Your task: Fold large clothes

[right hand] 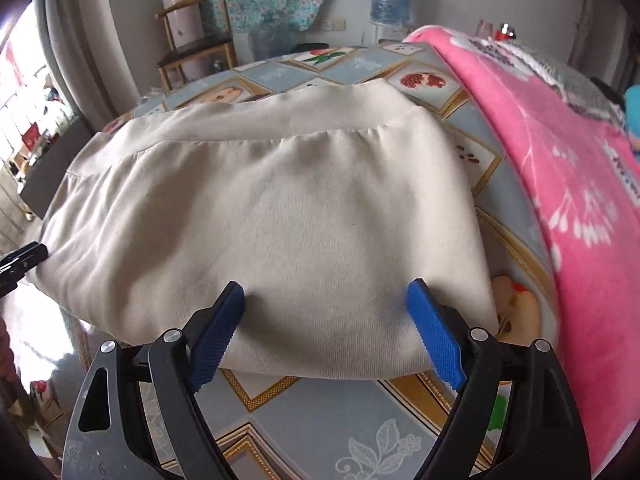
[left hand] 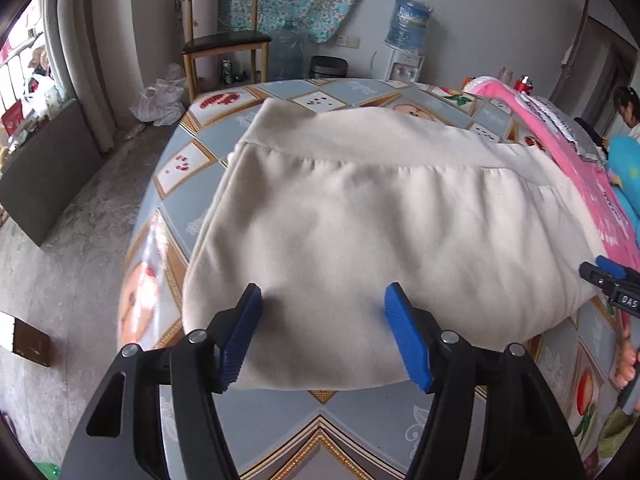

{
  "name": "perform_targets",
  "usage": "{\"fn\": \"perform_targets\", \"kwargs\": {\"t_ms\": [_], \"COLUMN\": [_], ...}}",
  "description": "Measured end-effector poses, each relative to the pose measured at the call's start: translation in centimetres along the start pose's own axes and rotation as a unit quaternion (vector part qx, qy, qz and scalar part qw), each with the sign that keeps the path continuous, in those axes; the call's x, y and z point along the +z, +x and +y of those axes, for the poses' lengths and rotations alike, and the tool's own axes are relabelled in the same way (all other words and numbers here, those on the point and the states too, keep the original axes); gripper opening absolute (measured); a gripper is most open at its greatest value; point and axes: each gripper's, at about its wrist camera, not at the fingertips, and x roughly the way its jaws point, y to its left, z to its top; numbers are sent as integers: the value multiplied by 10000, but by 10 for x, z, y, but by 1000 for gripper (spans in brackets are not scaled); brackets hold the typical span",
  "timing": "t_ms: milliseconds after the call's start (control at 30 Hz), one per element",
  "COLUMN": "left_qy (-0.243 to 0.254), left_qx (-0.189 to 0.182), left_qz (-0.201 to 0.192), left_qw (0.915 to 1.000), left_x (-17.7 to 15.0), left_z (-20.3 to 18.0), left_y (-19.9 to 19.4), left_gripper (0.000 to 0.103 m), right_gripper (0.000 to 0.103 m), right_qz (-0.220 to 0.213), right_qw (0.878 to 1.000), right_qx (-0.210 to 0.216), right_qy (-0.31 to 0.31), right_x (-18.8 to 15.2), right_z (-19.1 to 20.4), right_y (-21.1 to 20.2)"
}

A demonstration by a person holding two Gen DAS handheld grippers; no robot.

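Note:
A cream garment (left hand: 360, 216) lies folded flat on the table, its ribbed band at the far side; it also shows in the right wrist view (right hand: 272, 208). My left gripper (left hand: 322, 296) is open, its blue pads hovering over the garment's near left edge. My right gripper (right hand: 326, 286) is open over the garment's near right edge. The right gripper's tip shows at the right edge of the left wrist view (left hand: 608, 276); the left gripper's tip shows at the left edge of the right wrist view (right hand: 24, 258).
The table (left hand: 280, 420) has a glossy blue cloth with fruit pictures. A pink floral blanket (right hand: 568, 184) lies along its right side. A wooden chair (left hand: 224, 40), water bottles (left hand: 408, 20) and plastic bags (left hand: 160, 98) stand beyond the far edge. A person (left hand: 626, 108) sits far right.

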Motion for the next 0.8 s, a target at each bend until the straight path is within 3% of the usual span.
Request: {"fn": "perform_targets", "kwargs": {"t_ms": [133,200,400,467,633,800], "left_qy": [86,128,47,131,175,35], "left_qx": [-109,-153,-816,-927,-1035,-585], "left_qz": [-310,-439,-881,-1096,-1530,-1584], "left_qw": [9994,9988,9928,9896,9826,9856], "left_x": [-8,-15,-43,-51,-63,-69], "left_z": [-8,-14,-32,-44,-56,-62], "left_y": [-39,-60,-124,-145,-179,-189], "left_gripper": [62,63,87,98,98,98], "right_gripper": [82,88,95,96,96,96], "right_qz": [-168,-365,-790,-903,-1345,-1674], "right_qw": [9997,9989,9950,9948,9907,9854], "right_qx": [184,290,593,463,-1,-236], "right_qy": [89,109,162,55,-202,-175], "right_x": [-5,-18,-51,-57,-66,-71], "right_z": [13,19,45,56,77,79], "right_y": [-33,-56,-113,-129,-162,-184]}}
